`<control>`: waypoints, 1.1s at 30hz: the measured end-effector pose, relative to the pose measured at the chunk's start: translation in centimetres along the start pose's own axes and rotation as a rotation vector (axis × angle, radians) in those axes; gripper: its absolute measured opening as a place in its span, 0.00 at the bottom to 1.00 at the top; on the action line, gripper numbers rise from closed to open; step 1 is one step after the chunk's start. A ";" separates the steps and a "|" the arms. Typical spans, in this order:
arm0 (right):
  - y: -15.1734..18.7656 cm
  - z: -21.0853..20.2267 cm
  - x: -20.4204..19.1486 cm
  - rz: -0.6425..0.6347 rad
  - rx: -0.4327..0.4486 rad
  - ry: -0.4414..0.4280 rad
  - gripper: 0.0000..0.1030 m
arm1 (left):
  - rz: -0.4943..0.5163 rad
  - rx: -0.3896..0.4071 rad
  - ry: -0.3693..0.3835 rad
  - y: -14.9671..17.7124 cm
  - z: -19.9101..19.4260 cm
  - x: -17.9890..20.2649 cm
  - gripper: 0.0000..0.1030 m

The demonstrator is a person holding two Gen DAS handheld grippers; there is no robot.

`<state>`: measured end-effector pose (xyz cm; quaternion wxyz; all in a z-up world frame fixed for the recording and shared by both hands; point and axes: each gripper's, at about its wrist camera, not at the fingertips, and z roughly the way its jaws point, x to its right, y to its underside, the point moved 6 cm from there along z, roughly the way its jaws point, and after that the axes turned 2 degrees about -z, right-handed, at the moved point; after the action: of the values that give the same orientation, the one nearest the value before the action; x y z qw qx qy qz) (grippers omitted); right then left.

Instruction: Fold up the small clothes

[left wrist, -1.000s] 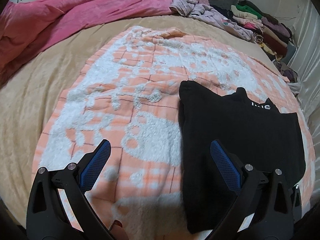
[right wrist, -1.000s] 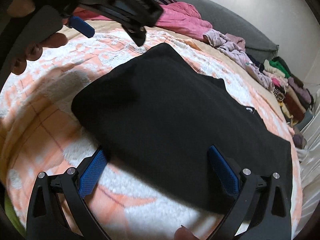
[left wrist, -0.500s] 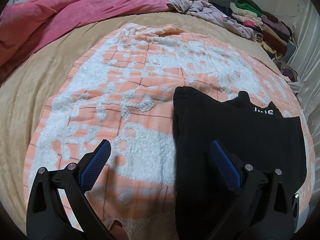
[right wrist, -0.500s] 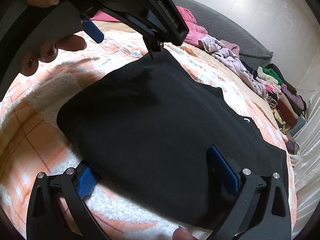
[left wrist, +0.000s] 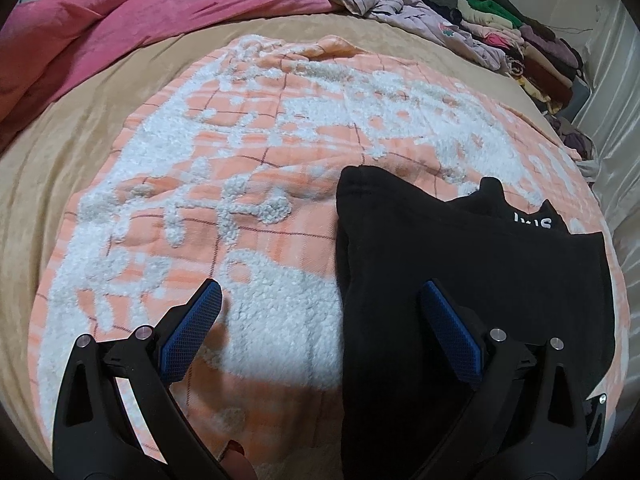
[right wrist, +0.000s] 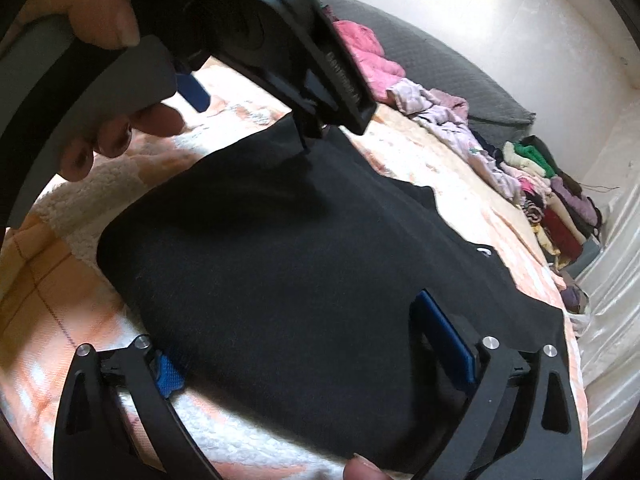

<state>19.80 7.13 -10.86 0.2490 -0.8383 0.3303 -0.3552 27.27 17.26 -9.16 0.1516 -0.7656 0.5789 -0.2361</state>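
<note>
A black garment point(left wrist: 460, 280) lies flat on the orange-and-white fleece blanket point(left wrist: 224, 184), partly folded, with white lettering near its far edge. My left gripper point(left wrist: 320, 328) is open above the garment's left edge, one finger over the blanket and one over the cloth. In the right wrist view the same black garment point(right wrist: 304, 264) fills the middle. My right gripper point(right wrist: 308, 344) is open and straddles its near edge, with the left pad point(right wrist: 168, 376) tucked under the cloth. The left gripper's body point(right wrist: 280, 40) hangs over the garment's far corner.
A pink duvet point(left wrist: 132, 12) lies at the back left of the beige bed. A heap of pale purple clothes point(left wrist: 412, 12) and a row of folded clothes point(left wrist: 532, 52) run along the back right. A white curtain point(right wrist: 608, 320) hangs at the right.
My left gripper has drawn back and lifted a little. My right gripper has slid forward along the garment's near edge, and its left pad has gone under the cloth.
</note>
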 end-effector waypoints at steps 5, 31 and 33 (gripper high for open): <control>0.1 -0.1 0.7 0.022 0.011 -0.018 0.52 | -0.030 -0.031 0.064 0.3 0.5 0.2 0.91; 0.2 -2.8 3.3 0.214 0.109 -0.124 0.28 | -0.121 -0.140 0.374 1.8 0.5 5.2 0.41; 0.3 -2.8 3.1 0.212 0.107 -0.121 0.28 | -0.110 -0.129 0.360 1.7 0.3 5.4 0.36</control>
<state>19.19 4.15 -7.95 0.3488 -0.8042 0.3820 -0.2927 27.22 11.61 -9.28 -0.0169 -0.7494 0.5681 -0.3396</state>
